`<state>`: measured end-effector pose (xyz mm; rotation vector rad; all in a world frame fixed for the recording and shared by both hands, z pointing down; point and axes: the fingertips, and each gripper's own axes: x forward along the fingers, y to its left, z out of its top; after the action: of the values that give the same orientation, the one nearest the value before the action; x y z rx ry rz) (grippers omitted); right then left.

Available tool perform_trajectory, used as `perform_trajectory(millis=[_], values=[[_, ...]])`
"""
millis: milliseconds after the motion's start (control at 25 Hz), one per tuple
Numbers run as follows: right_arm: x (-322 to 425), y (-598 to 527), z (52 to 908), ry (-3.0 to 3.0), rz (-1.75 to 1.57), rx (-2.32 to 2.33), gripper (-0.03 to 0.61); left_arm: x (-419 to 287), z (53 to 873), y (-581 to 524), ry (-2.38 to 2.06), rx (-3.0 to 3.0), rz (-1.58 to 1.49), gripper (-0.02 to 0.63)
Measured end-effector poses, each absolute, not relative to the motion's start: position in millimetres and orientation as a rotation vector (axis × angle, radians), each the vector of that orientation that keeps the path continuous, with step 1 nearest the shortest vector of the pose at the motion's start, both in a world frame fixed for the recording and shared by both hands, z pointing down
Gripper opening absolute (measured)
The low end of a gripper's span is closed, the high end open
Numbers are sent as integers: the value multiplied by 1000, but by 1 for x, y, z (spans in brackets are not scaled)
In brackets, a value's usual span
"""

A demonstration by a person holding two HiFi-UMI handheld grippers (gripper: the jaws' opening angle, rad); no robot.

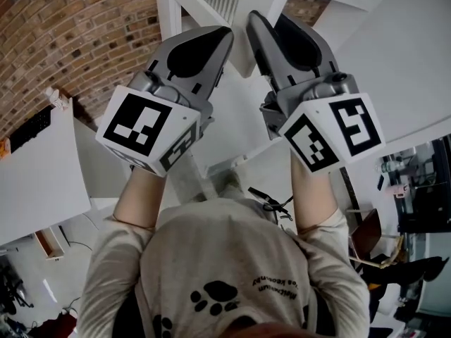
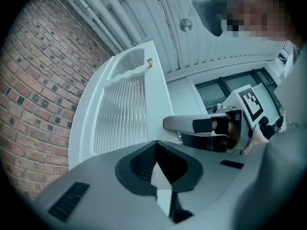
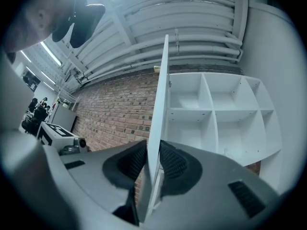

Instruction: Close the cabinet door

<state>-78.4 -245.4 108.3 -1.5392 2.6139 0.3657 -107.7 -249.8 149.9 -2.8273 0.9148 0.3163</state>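
Note:
The white cabinet door has a ribbed glass panel and a small knob; it stands ajar. In the right gripper view its thin edge runs straight between my jaws, with the open white shelves of the cabinet to the right. My right gripper has both black pads against the two faces of that edge. My left gripper is shut, tips meeting, nothing in it, just beside the door's outer face. From the head view both grippers, left and right, are raised side by side at the door's edge.
A brick wall lies behind the door on the left. A white corrugated ceiling is overhead. A low white cabinet stands at the left of the head view, and the person's own torso fills its bottom.

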Motion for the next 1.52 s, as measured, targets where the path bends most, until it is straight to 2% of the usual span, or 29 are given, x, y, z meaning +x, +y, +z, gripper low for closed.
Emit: perform_trajectory(millis=[1520], values=[[59, -356, 110, 2831, 247, -886, 89, 17, 154, -340, 1238, -2647, 214, 9]])
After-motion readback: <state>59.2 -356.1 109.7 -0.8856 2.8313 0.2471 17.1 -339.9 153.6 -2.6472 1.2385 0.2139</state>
